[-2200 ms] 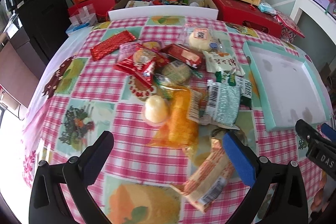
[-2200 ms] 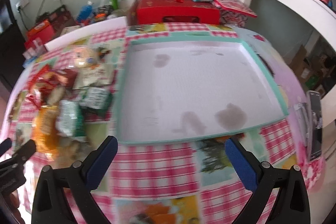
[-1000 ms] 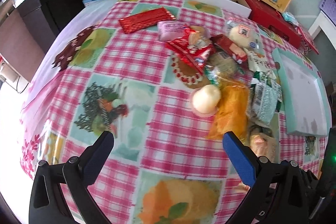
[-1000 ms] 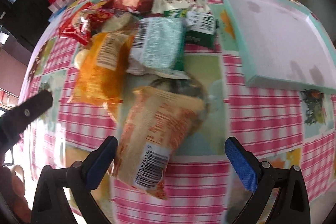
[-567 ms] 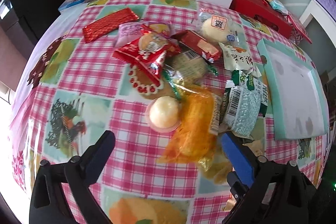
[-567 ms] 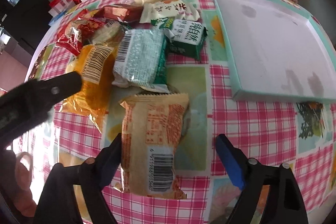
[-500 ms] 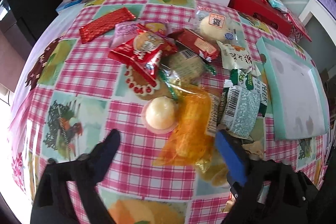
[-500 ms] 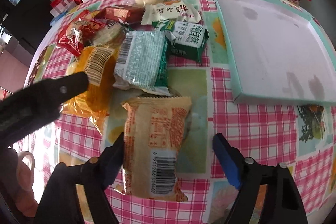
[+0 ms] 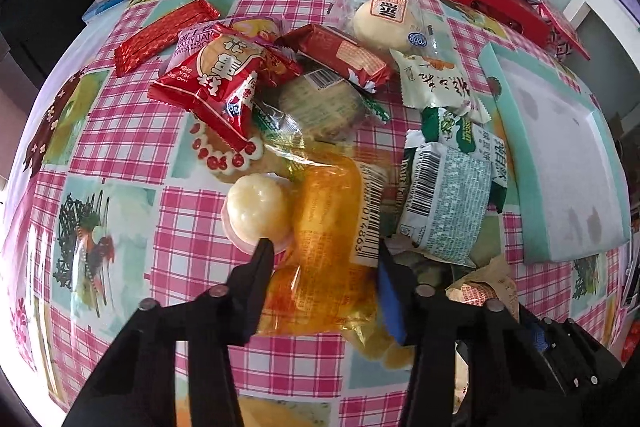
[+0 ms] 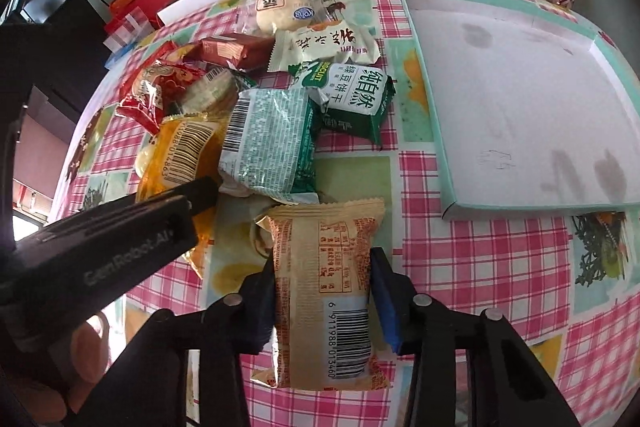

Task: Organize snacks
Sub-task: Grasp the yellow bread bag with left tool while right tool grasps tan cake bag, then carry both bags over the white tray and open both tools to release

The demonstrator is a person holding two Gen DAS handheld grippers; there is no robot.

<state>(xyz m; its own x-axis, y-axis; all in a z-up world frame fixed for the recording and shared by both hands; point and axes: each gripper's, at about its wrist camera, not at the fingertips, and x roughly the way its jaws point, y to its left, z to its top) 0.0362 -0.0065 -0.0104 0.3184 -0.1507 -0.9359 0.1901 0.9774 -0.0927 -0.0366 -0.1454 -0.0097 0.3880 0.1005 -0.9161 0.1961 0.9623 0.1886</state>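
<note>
Right wrist view, bottom centre: the right gripper (image 10: 322,297) pinches a crinkly tan snack packet (image 10: 326,291) from both sides, barcode end nearest the lens. Above it lies a silvery green foil pack (image 10: 268,147), then a dark green biscuit pack (image 10: 354,103). At right, a shallow teal-rimmed tray (image 10: 424,75) with a white floor stands apart from the pile.

Left wrist view, lower centre: the left gripper (image 9: 324,267) has narrowed onto a glossy orange wrapper (image 9: 324,223), its pads touching both sides. A round pale cake (image 9: 258,213) sits just left of it. Checked oilcloth (image 9: 120,147) lies bare at left.
</note>
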